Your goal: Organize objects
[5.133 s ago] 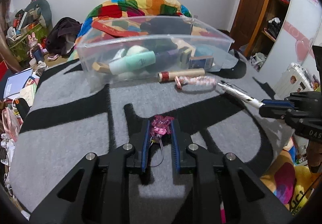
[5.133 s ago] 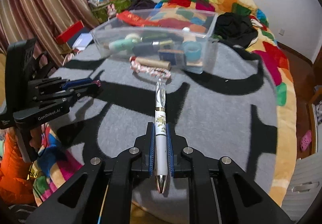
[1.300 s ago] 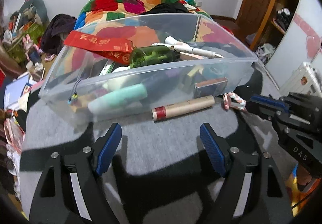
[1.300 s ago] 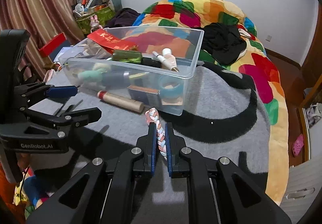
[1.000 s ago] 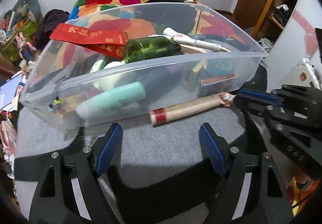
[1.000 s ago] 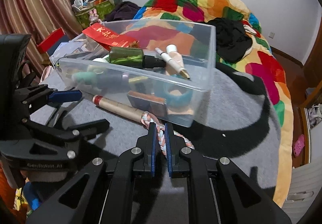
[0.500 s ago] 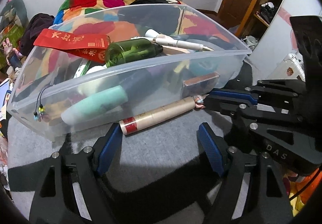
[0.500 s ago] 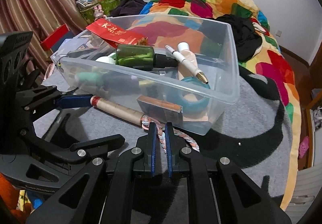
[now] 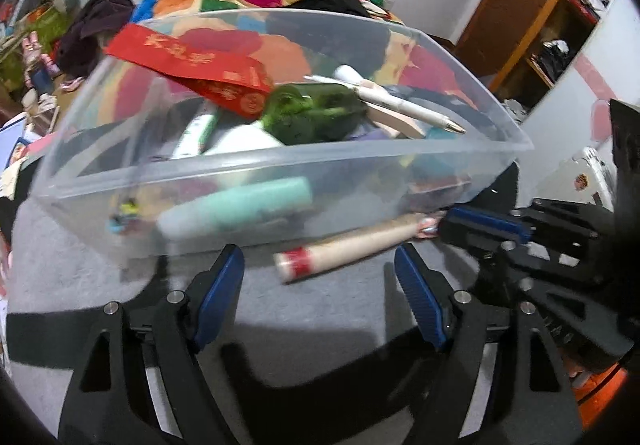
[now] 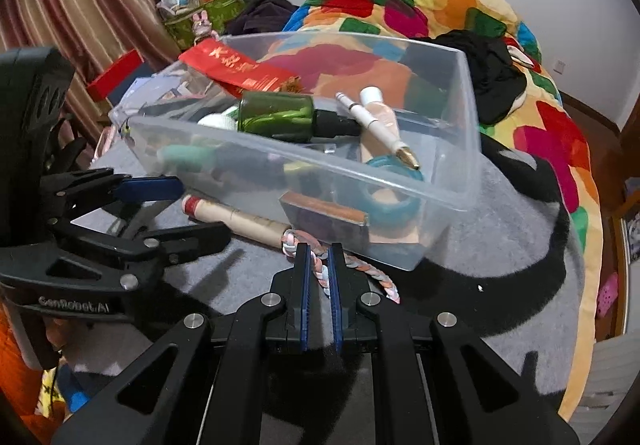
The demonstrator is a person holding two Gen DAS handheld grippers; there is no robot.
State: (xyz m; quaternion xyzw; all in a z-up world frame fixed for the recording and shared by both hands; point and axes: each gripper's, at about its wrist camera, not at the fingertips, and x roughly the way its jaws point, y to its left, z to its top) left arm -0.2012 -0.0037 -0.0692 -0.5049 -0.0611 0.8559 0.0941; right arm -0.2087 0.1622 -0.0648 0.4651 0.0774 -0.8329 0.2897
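A clear plastic bin (image 9: 280, 161) (image 10: 468, 133) stands on the grey blanket, holding a green bottle (image 10: 276, 117), a white pen (image 10: 376, 129), a red envelope (image 9: 192, 73) and other items. A tan tube with a red band (image 9: 344, 249) (image 10: 236, 219) lies in front of it. My left gripper (image 9: 320, 281) is open, its jaws either side of the tube's near end. My right gripper (image 10: 318, 257) is shut on a pink-and-white braided rope (image 10: 360, 269) lying beside the tube.
A colourful quilt (image 10: 440, 1) with black clothes (image 10: 492, 69) lies behind the bin. Clutter and striped curtains (image 10: 80, 5) are at the left, a wooden door and shelves (image 9: 532, 17) at the right. The blanket's edge drops off at the right (image 10: 576, 325).
Both grippers have moved closer to the bin. The left gripper has come nearer the tube; the right stays shut on the rope.
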